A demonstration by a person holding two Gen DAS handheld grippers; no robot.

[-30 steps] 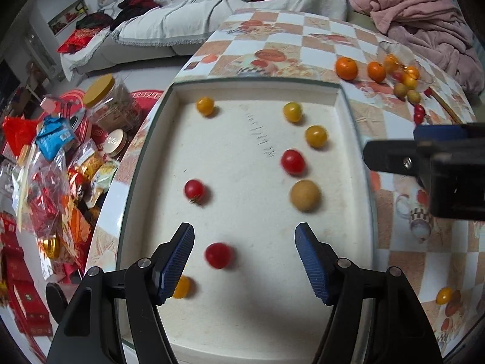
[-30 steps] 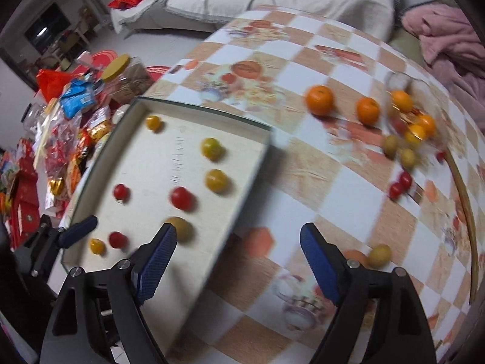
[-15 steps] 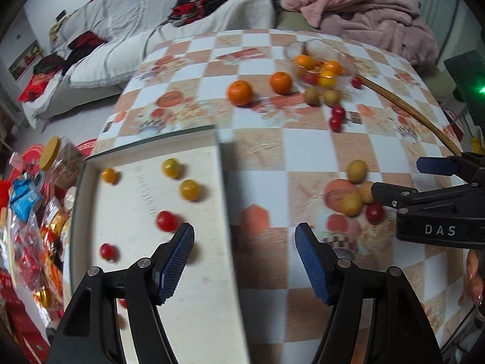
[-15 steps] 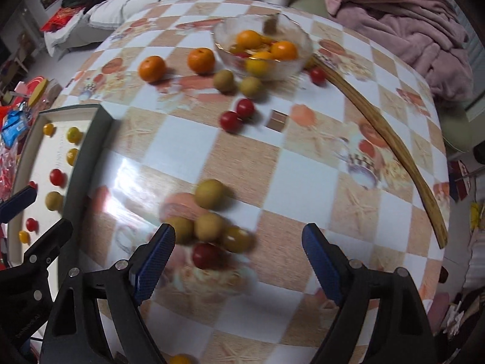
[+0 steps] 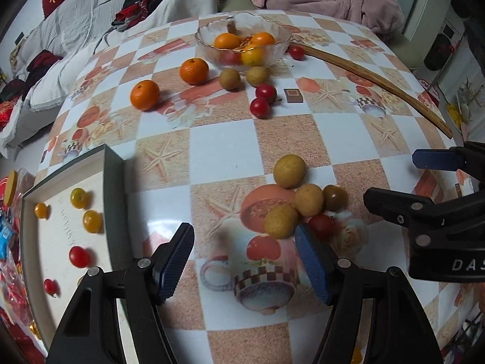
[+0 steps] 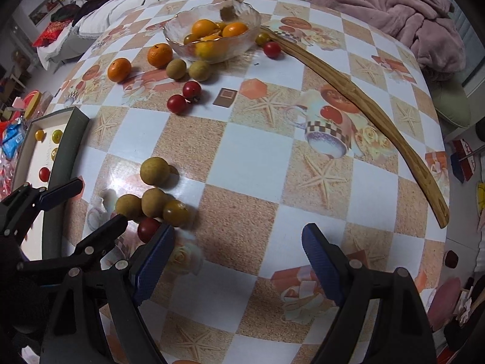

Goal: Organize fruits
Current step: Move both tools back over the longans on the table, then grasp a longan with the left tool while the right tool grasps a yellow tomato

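From where I sit, the bench (image 5: 230,151) fills both views, covered in a checked cloth printed with starfish and cups. At its left edge I see the white tray (image 5: 51,242) with a dark rim, holding small yellow and red tomatoes. At the far side stands the glass bowl (image 6: 212,35) with oranges and tomatoes inside. A long wooden stick (image 6: 363,103) curves along the right side of the bench.

My left hand-held gripper (image 5: 242,261) has its jaws spread wide and holds nothing; its right pad sits just beside a red cherry tomato (image 5: 320,226). My right hand-held gripper (image 6: 239,261) is likewise wide apart and empty, over bare cloth.

Two oranges (image 5: 145,94) lie loose left of the bowl. Nearest me is a cluster of three brown longans (image 6: 155,171), a greenish tomato (image 6: 175,212) and the red one, all touching or nearly so. Two more longans (image 5: 229,79) sit just before the bowl, with two red tomatoes (image 5: 259,107) near them.
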